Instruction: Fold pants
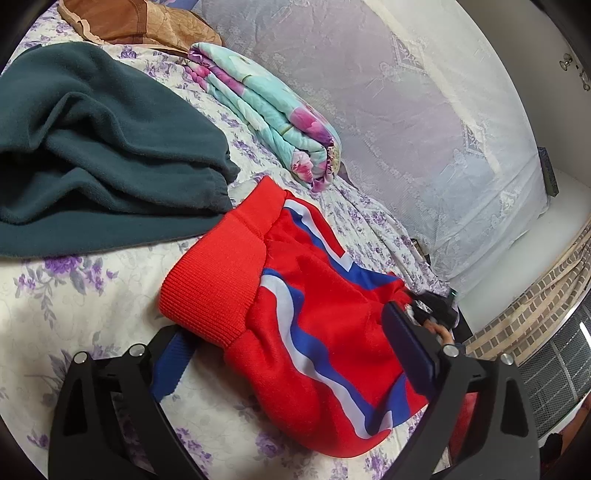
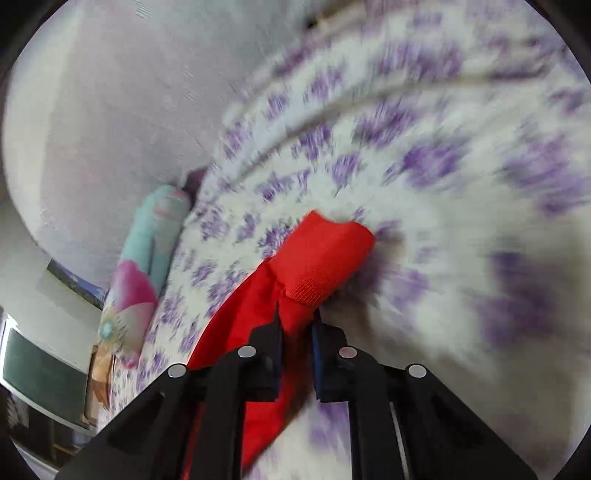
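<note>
The red pants (image 1: 295, 295) with blue and white side stripes lie bunched on the floral bed sheet (image 1: 92, 295), ribbed waistband toward the upper left. My left gripper (image 1: 291, 354) is open, its fingers (image 1: 410, 343) wide apart on either side of the pants. My right gripper (image 2: 297, 321) is shut on a red ribbed cuff of the pants (image 2: 325, 254) and holds it above the sheet (image 2: 443, 184). The right wrist view is blurred by motion. The right gripper also shows at the far side of the pants in the left wrist view (image 1: 436, 310).
A dark green fleece garment (image 1: 92, 147) lies at the left. A folded floral quilt (image 1: 266, 110) lies along the wall, also in the right wrist view (image 2: 147, 258). A brown cushion (image 1: 136, 22) sits at the bed's head. A lace curtain (image 1: 424, 110) hangs behind.
</note>
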Tool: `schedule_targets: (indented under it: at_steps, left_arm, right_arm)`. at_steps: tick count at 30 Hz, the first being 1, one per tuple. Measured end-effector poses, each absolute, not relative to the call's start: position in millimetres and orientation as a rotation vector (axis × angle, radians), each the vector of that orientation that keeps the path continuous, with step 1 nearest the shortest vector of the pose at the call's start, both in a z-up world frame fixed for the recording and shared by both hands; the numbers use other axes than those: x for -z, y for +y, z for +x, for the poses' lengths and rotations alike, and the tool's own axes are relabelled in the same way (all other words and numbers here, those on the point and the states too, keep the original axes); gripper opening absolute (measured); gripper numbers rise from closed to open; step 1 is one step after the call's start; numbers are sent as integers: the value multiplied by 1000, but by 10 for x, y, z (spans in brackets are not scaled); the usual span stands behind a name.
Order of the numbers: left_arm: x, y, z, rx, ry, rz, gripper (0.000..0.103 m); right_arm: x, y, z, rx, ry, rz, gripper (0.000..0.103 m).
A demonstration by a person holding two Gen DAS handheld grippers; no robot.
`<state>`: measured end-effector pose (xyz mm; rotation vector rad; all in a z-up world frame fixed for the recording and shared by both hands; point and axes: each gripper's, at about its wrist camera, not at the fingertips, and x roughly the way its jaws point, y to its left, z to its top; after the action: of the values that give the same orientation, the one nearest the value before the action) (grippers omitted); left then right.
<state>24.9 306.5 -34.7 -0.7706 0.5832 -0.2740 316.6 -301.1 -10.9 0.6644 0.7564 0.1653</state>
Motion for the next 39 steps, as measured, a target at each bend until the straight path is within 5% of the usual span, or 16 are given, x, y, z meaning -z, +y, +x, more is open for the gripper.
schedule_targets:
  at_steps: [7,9,11,13,23,28,30,32,39]
  left_arm:
    - [332,3083,246,265,578,-769,93]
    - [238,3088,247,195,584,-718,93]
    - [43,3128,210,130,540,-645,93]
    - [-176,3173,208,94,479,-585,94]
    - [-182,2706,1882,70,844,-193,98]
    - [162,2670,2198,245,973,-321,96]
    - [133,2596,2174,336,948,-308,77]
    - [134,2637,2164,329,922,-318,42]
    - [-154,2977,2258,126,701,-361,30]
  right_arm:
    - [275,-3717,2239,11,875,592,14]
    - [210,-3613,2129,19,822,485,23]
    - [178,-3473,2044,29,787,427,62]
    - [185,-3343,1987,24,766,393,74]
    - [151,-3362,1791,-33,696,464,77]
    - [114,-3242,1518,-25,679,463,78]
    - [109,-3235,1418,-33,674,482,78]
    - [57,-3213,1311,-26,659,474,78]
    - [84,-3241,898,-11,678,517,78]
